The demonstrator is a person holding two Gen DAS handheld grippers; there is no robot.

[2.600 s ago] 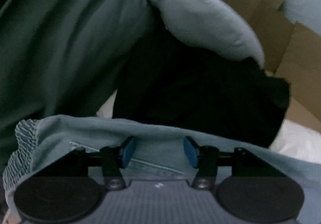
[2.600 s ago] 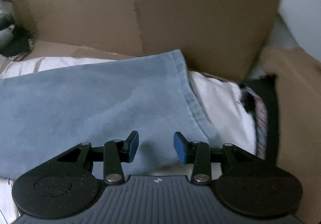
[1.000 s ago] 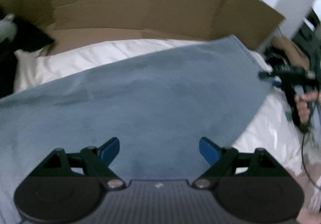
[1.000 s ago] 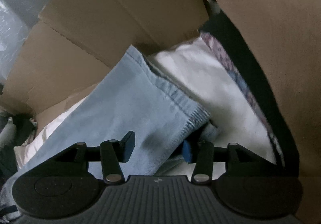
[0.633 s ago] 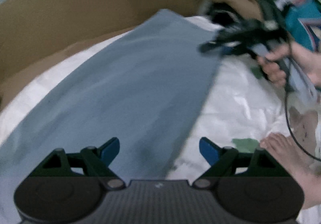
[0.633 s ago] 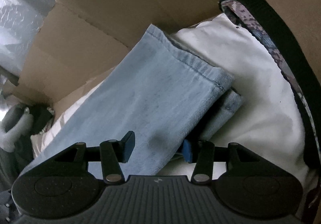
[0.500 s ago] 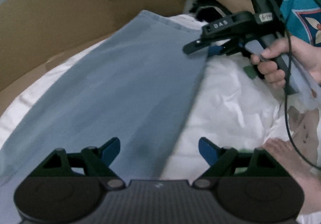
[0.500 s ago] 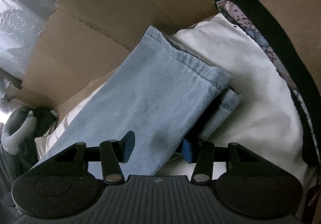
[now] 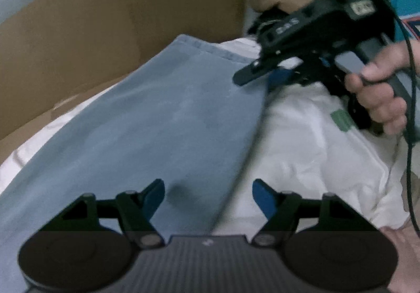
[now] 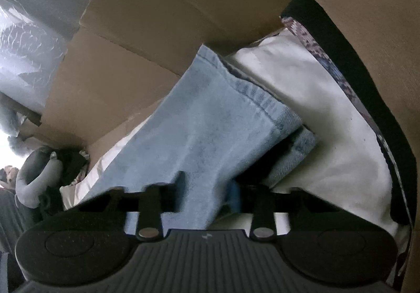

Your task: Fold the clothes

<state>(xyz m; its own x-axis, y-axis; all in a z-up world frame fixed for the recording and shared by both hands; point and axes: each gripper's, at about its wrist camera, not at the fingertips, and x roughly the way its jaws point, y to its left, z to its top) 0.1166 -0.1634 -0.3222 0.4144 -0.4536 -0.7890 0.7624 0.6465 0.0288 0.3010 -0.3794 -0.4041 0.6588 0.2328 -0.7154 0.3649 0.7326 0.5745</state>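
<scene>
The light blue jeans leg (image 9: 162, 120) is lying flat on a white sheet (image 9: 309, 151), beside a cardboard wall (image 9: 110, 25). The right hand-held gripper (image 10: 207, 196) has just been closing and is now clenching the leg's edge near the hem. The left hand-held gripper (image 9: 208, 194) is hanging released over the same edge, its jaws having just been narrowing with nothing pressed between them.

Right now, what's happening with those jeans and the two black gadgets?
A person is folding jeans spread on white bedding. The right gripper has just been closing on the hem end of the leg. The left gripper, still open though narrowing, hovers over the leg's edge farther along, gripping nothing.
</scene>
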